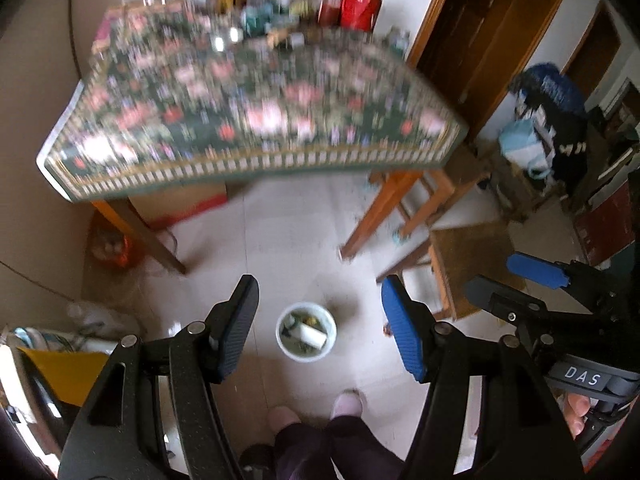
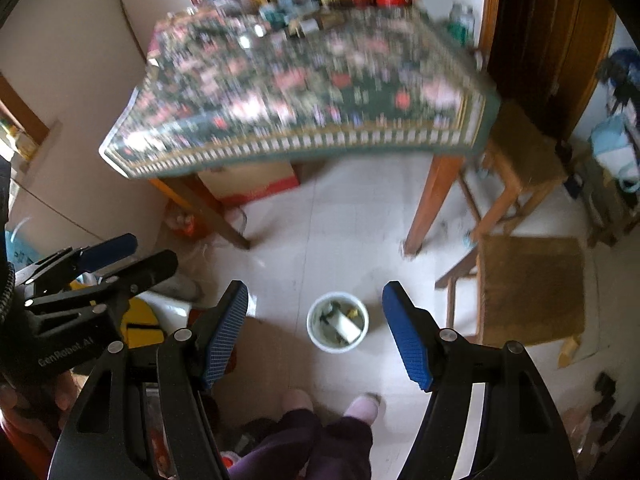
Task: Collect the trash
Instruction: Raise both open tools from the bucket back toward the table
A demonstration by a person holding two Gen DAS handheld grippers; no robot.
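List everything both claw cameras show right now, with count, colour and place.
Trash bin: one, white, on the floor in front of the feet, with scraps and a white roll-like item inside.
Table: one, wooden legs, green floral cloth, behind the bin.
Bottles and jars: many, mixed, some red, crowded at the table's far edge; too blurred to count.
Cardboard box: one, tan and red, under the table.
Stools: two, wooden, right of the table.
Feet: two, pale slippers, dark trousers, bottom centre.
Left claw: one, open, empty.
Right claw: one, blue pads, open, empty.
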